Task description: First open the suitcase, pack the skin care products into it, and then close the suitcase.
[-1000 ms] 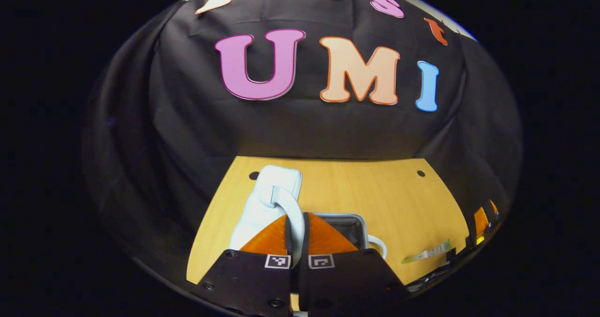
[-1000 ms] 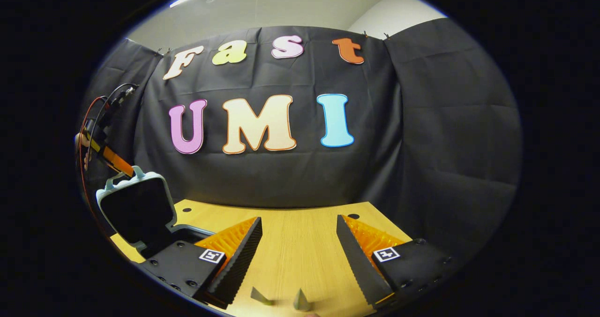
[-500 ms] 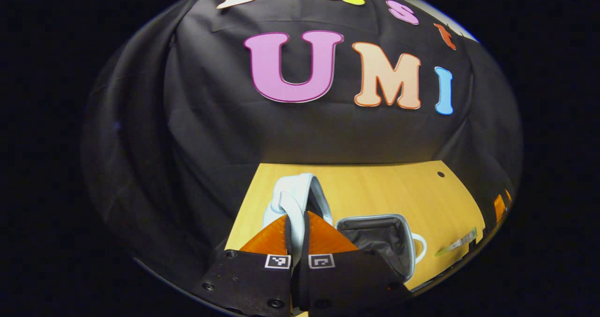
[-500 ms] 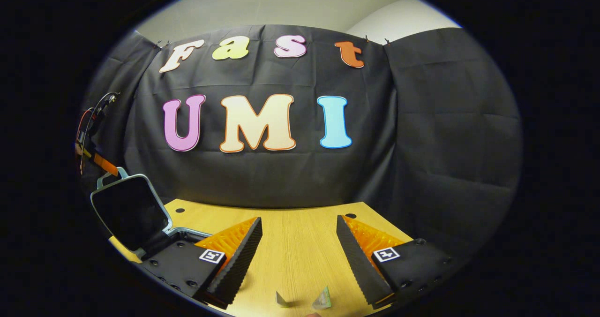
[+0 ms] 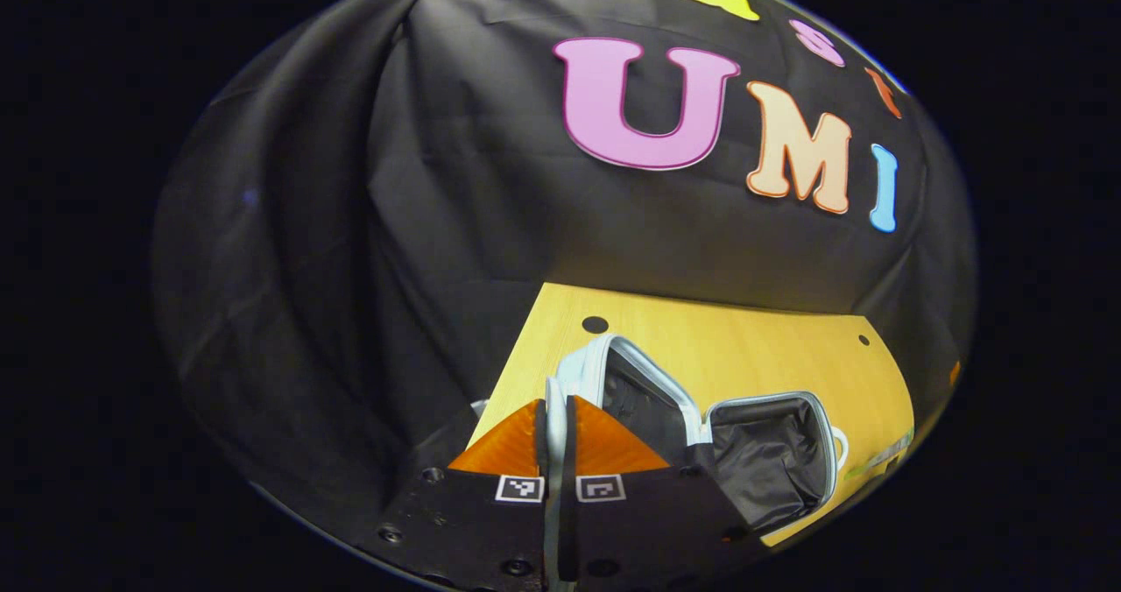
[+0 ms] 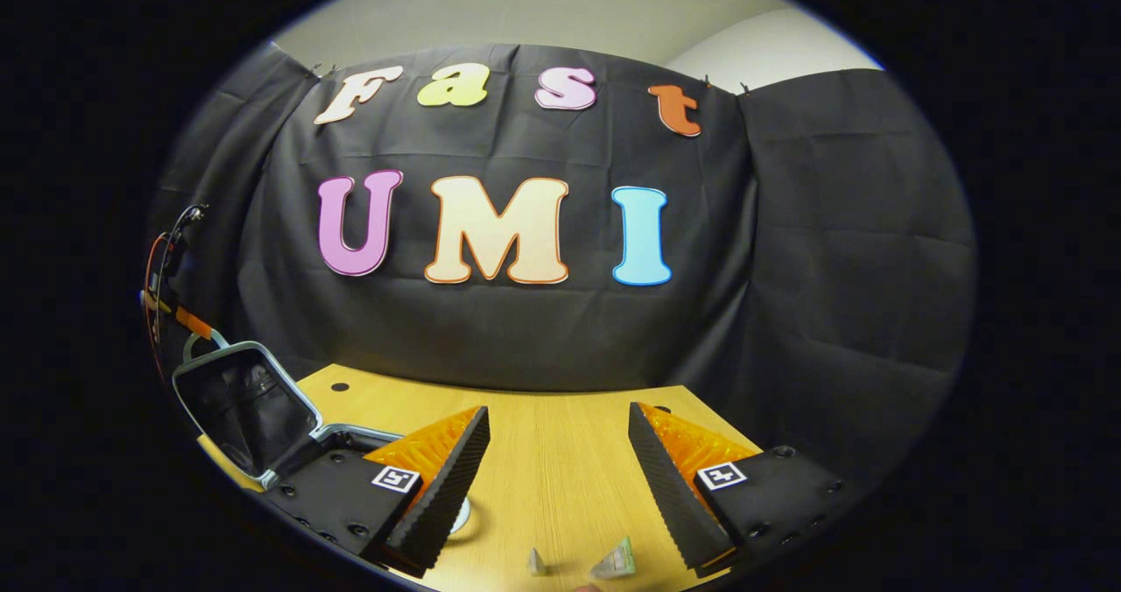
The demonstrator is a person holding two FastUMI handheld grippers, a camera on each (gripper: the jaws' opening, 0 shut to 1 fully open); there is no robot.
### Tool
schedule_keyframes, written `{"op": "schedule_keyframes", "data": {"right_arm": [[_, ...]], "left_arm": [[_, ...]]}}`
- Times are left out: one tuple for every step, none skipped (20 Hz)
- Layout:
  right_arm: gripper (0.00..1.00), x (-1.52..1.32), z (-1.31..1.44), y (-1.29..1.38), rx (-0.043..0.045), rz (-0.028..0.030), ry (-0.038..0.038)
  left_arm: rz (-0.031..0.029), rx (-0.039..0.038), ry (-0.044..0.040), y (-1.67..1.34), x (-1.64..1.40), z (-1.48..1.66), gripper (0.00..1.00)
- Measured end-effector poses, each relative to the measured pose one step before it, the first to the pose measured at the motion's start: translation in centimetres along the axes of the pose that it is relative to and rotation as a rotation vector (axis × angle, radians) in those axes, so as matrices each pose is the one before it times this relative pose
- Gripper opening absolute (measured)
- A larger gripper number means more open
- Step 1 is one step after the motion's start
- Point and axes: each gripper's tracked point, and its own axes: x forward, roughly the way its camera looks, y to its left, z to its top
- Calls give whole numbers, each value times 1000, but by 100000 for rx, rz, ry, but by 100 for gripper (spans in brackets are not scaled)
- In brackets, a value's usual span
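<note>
A small pale suitcase lies open on the wooden table (image 5: 744, 347). Its lid (image 5: 631, 391) is tilted up, and the black-lined base (image 5: 771, 456) sits to its right. My left gripper (image 5: 554, 421) is shut on the lid's pale handle (image 5: 554, 399). In the right gripper view, the lid (image 6: 241, 408) stands at the far left with the left gripper (image 6: 188, 322) at its top edge. My right gripper (image 6: 556, 478) hangs open over the table, holding nothing. Two small skin care sachets (image 6: 617, 561) lie just below it, and one sachet (image 5: 876, 462) shows beside the base.
The black cloth wall (image 6: 788, 268) closes off the back and both sides of the table. Small holes (image 5: 595, 324) mark the tabletop near its far edge. The base's white handle (image 6: 460, 515) shows beside my right gripper's left finger.
The left gripper has swung the lid farther back to the left, so the lining of lid and base now shows. The right gripper has barely moved and stays open.
</note>
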Motion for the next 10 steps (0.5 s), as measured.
{"op": "schedule_keyframes", "data": {"right_arm": [[100,16,-5,280,-554,459,294],[100,-55,-15,362,-401,631,-43],[100,-65,103,423,-663,691,-349],[99,1,-33,265,-901,307,-376],[99,-27,4,180,-682,300,-274],[99,14,-115,164,-345,145,-159],[99,6,-67,114,31,25,17],[100,-161,-176,31,90,4,252],[100,-39,-191,-67,-58,-347,450],[100,21,-213,-150,0,-402,479]], "left_arm": [[-139,-2591,769,739,432,-721,0],[-694,-3065,881,666,518,-720,0],[158,-1964,1513,807,369,-738,0],[284,-1839,1913,784,511,-740,0],[792,-1098,1359,756,538,-659,0],[635,238,1603,131,446,-650,0],[471,295,803,222,660,-532,0],[1105,804,446,346,491,-560,0],[1356,404,537,677,276,-571,0],[1541,173,-157,460,426,-503,0]]}}
